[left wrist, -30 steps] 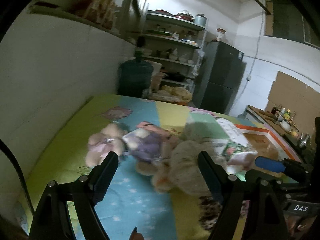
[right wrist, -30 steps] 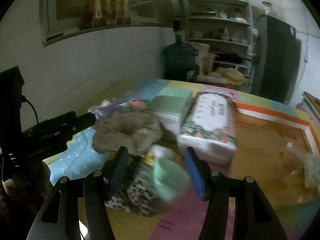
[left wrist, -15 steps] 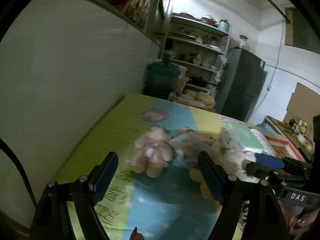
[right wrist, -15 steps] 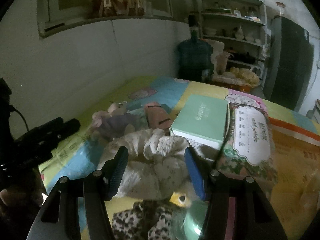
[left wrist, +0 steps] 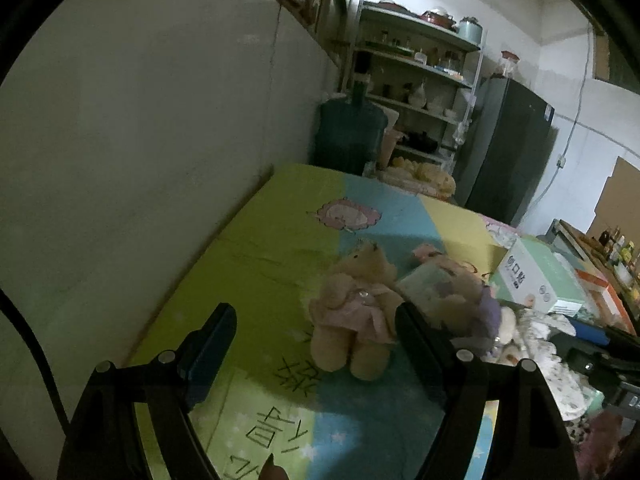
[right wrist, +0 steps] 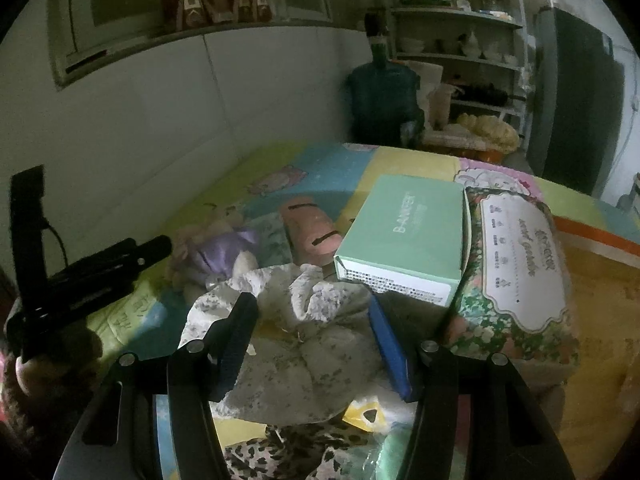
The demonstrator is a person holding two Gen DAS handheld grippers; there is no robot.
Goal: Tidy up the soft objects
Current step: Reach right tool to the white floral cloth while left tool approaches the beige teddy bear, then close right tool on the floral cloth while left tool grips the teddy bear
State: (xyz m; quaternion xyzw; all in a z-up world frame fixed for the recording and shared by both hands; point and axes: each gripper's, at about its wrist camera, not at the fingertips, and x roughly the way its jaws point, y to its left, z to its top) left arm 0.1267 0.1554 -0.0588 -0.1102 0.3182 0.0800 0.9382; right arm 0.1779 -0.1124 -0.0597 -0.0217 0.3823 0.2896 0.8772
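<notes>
Cloth [right wrist: 308, 344] sits bunched between the right gripper [right wrist: 312, 340] — jaws just closing, pinch its crumpled middle; left gripper [left wrist: 316, 344] gapes, empty, before the bear [left wrist: 352, 320].

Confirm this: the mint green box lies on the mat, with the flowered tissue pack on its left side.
Not quite. The right wrist view shows the mint green box on the mat, as you say, but the flowered tissue pack lies on its right side, not its left.
</notes>
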